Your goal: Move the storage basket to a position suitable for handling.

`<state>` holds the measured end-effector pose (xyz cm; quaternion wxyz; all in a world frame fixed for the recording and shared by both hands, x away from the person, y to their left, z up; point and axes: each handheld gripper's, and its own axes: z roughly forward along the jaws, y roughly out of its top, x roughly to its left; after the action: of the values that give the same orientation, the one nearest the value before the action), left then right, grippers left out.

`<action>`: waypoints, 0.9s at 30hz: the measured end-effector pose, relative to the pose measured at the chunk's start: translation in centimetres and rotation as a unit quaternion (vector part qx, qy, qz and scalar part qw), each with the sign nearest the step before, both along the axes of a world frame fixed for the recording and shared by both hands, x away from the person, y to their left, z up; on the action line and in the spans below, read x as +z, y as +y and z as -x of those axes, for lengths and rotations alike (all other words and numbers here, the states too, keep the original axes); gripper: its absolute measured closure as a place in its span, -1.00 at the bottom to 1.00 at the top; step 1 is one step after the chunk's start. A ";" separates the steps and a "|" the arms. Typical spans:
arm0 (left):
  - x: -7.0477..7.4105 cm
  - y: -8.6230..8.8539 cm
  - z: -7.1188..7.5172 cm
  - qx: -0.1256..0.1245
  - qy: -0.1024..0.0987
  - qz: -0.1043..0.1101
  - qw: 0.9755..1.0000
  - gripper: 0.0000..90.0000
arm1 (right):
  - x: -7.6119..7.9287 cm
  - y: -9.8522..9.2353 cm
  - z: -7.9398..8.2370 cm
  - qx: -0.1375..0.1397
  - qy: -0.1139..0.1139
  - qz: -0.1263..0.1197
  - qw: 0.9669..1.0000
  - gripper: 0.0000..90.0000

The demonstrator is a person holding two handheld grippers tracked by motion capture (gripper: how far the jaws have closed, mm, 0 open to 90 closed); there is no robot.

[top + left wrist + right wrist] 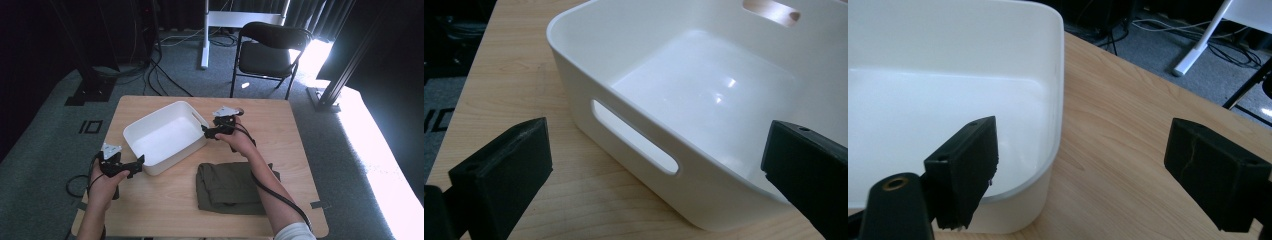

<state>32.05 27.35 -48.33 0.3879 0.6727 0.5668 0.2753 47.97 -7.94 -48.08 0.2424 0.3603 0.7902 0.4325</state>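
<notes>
1. The left gripper (134,165) is spread wide with nothing held, its jaws straddling the near end wall of the white bin (165,136); one jaw sits over the bin's inside, the other outside above the table (150,205).
2. The right gripper (206,131) is also wide apart and empty, straddling the bin's far-right rim by its corner.
3. The bin stands upright and empty.
4. A folded olive garment (230,187) lies just right of the bin, nearer the person.
</notes>
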 end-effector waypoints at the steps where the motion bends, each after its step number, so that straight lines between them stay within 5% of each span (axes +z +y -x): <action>1: 0.0 0.0 0.0 0.000 0.000 0.000 1.000 -0.97 | 0.0 0.0 0.0 0.000 0.000 0.000 1.000 -0.69; 6: -0.7 -0.5 -0.3 -0.001 0.012 0.001 1.000 -0.97 | -0.8 -0.3 -0.3 -0.010 0.013 -0.012 1.000 -0.66; 27: -1.3 -1.2 -1.0 0.017 0.011 -0.013 1.000 -0.97 | -0.7 -1.9 2.0 -0.008 0.001 -0.008 1.000 -0.66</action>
<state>33.03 26.15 -49.58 0.3680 0.6711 0.5787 0.2817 45.98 -9.86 -48.82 0.2424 0.3689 0.7840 0.4365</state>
